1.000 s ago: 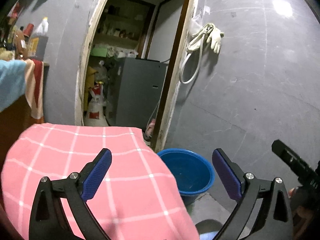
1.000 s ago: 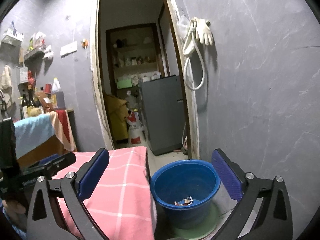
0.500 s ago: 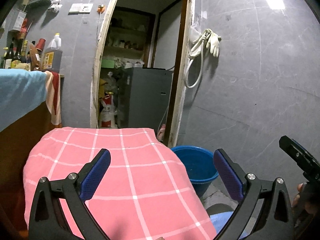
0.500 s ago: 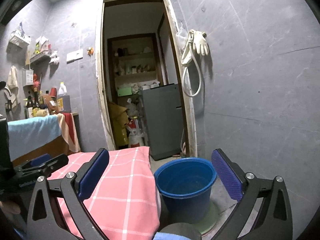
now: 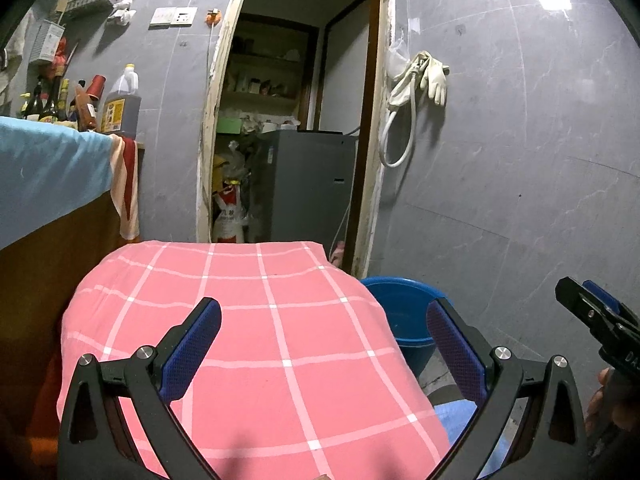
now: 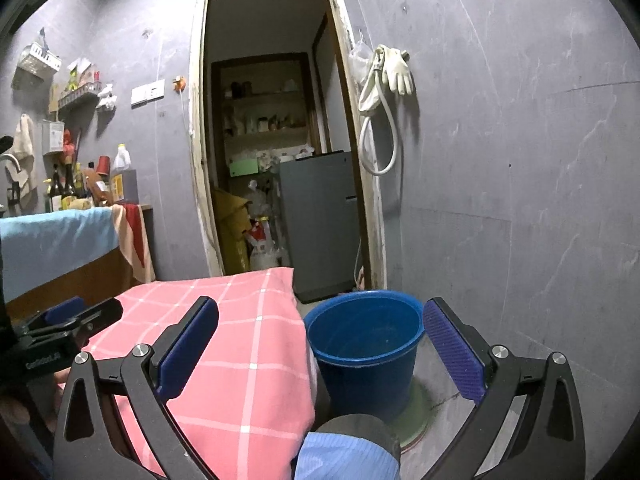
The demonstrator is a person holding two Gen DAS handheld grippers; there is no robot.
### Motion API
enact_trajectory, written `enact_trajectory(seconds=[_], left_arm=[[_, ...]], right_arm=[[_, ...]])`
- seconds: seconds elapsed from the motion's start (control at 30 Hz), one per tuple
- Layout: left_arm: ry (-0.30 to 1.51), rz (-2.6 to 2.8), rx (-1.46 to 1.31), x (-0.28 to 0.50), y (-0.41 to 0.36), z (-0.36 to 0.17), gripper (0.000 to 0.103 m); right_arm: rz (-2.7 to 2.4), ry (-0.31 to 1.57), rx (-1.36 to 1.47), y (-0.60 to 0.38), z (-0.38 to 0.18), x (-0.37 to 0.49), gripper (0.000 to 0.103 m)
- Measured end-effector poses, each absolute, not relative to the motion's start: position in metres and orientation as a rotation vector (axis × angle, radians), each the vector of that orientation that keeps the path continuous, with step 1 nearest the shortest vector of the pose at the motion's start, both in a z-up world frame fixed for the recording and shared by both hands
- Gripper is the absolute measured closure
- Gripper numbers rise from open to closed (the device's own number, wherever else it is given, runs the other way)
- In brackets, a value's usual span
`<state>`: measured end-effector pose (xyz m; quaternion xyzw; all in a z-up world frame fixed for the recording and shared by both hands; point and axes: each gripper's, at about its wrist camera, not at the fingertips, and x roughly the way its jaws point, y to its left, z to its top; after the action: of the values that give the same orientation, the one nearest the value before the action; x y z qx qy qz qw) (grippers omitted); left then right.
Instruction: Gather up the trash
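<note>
Left tool (image 5: 323,334): fingers spread wide, nothing between the blue pads. It hangs above the pink checked cloth (image 5: 248,320) that covers the surface. Nothing lies on the cloth.

Right tool (image 6: 320,332): also spread wide and empty. Its left finger sits over the cloth's right edge, its right finger over the floor beyond the bucket. In the left wrist view the right tool shows at the far right edge, with a hand (image 5: 608,396) partly seen behind it.

Blue bucket (image 6: 366,344): upright on the floor, just right of the surface, touching or almost touching the hanging cloth; cannot tell which. It stands on a pale green disc (image 6: 416,412) near the doorway post. No trash is visible; the bucket's bottom is too dark to read from either view.

A blue striped sleeve (image 6: 344,458) with a dark cuff shows at the bottom of the right wrist view.

Further out: grey wall, white gloves (image 6: 396,70) and a hose loop hanging right of the doorway, grey fridge (image 6: 320,220) inside it, and bottles (image 5: 120,104) on a counter at left draped in a light blue cloth.
</note>
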<state>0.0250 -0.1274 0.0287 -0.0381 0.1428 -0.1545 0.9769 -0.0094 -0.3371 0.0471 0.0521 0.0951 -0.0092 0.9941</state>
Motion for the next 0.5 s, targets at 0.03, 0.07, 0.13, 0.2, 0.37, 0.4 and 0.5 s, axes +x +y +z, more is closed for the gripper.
enact_trajectory(seconds=[0.03,0.07,0.13,0.2,0.37,0.4,0.5], left_arm=[[0.289,-0.312,-0.077,0.0252,-0.1271,0.0283,0.002],[0.288,-0.311,-0.077,0.0254,-0.1267,0.0282,0.002],[0.286,-0.311,-0.076,0.0259,-0.1254,0.0284,0.002],[0.285,-0.311,-0.076,0.0265,-0.1236,0.0281,0.002],[0.285,-0.312,-0.075,0.0264,-0.1235,0.0281,0.002],[0.284,-0.312,-0.076,0.0263,-0.1236,0.0282,0.002],[0.284,-0.314,-0.075,0.0268,-0.1228,0.0281,0.002]], right_arm=[[-0.019,0.192,0.104,-0.3374,0.0465,-0.0096,0.0],[-0.02,0.193,0.105,-0.3378,0.0464,-0.0098,0.0],[-0.02,0.194,0.107,-0.339,0.0463,-0.0099,0.0],[-0.023,0.195,0.106,-0.3383,0.0463,-0.0103,0.0],[-0.022,0.197,0.106,-0.3385,0.046,-0.0098,0.0],[-0.022,0.198,0.106,-0.3385,0.0461,-0.0095,0.0],[-0.023,0.198,0.106,-0.3378,0.0462,-0.0096,0.0]])
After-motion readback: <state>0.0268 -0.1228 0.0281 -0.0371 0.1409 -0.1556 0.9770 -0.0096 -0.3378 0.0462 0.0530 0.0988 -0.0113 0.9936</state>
